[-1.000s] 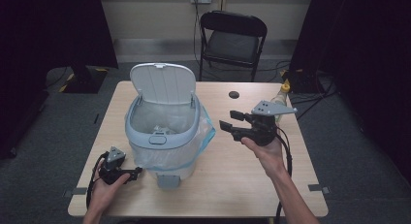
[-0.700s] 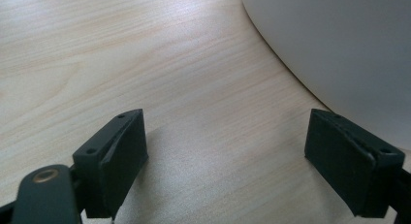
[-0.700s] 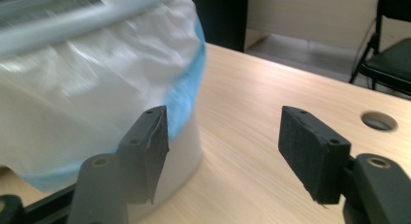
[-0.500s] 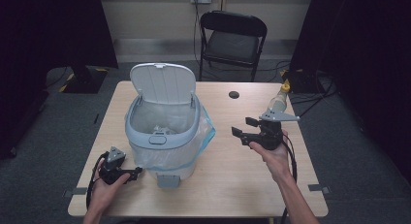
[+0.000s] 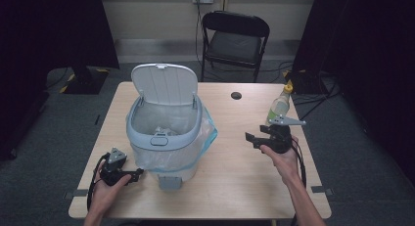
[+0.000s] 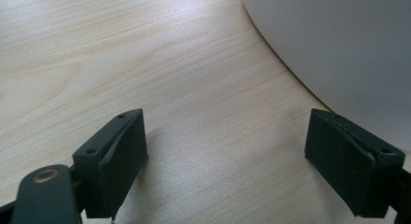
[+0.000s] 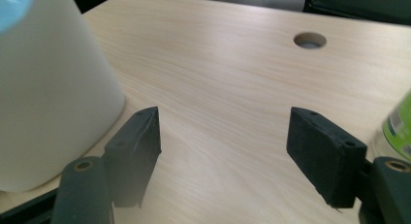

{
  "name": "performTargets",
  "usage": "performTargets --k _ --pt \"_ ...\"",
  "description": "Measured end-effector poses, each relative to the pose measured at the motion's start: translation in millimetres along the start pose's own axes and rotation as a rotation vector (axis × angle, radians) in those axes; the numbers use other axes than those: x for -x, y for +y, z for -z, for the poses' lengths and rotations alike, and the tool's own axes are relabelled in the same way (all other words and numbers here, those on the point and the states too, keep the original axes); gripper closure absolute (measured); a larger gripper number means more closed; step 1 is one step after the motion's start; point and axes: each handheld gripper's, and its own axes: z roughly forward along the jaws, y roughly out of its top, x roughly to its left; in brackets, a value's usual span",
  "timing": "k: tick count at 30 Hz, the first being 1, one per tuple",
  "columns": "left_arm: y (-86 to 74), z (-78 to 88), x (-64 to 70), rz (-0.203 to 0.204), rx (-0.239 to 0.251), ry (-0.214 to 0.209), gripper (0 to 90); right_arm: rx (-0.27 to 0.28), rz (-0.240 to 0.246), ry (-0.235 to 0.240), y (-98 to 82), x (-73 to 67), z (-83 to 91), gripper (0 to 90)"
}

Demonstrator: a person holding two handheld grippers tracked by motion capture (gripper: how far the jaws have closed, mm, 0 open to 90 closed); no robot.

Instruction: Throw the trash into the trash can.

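A white pedal bin (image 5: pixel 164 133) with its lid (image 5: pixel 165 84) raised and a pale blue liner stands left of centre on the wooden table (image 5: pixel 230 177). My left gripper (image 5: pixel 137 173) rests low at the bin's front left; its jaws stand open and empty (image 6: pixel 225 151) beside the bin wall (image 6: pixel 339 49). My right gripper (image 5: pixel 250 139) hangs over the right of the table and points toward the bin. Its jaws have just been opening and hold nothing (image 7: pixel 223 146). A clear bottle (image 5: pixel 279 106) with a yellow cap stands just behind it, at the edge of the right gripper view (image 7: pixel 400 122).
The bin's grey pedal (image 5: pixel 170 182) sticks out toward the table's front edge. A round cable hole (image 5: pixel 236 95) lies at the back of the table. A black folding chair (image 5: pixel 235 40) stands behind the table. The bin's side (image 7: pixel 48 88) is left of the right jaws.
My right gripper has moved down and to the right, away from the bin, and its jaws have widened. The left gripper has stayed put.
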Motion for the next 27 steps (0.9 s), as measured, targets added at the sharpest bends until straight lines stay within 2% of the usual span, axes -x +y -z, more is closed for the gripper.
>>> performTargets --k 6,11,16,23,26,27 --pt "0.1 0.1 -0.2 -0.002 -0.002 0.000 14.5 -0.034 -0.022 -0.091 -14.6 26.4 -4.3 23.4" --pt "0.0 0.0 -0.1 0.000 0.000 0.001 14.6 -0.042 -0.022 -0.144 -18.4 46.1 -9.8 22.3" --pt "0.1 0.1 -0.2 -0.002 -0.001 0.000 14.5 -0.076 -0.030 -0.231 -21.7 66.1 -20.4 19.6" --pt "0.2 0.0 -0.4 -0.003 -0.002 0.001 14.4 -0.105 -0.041 -0.317 -13.6 88.0 -35.8 17.6" --pt "0.2 -0.1 -0.5 -0.004 -0.001 0.001 14.4 -0.120 -0.053 -0.339 -10.1 96.5 -42.8 16.9" --pt "0.2 0.0 -0.5 -0.004 -0.002 0.000 14.4 -0.108 -0.054 -0.355 -9.7 99.8 -45.6 16.8"
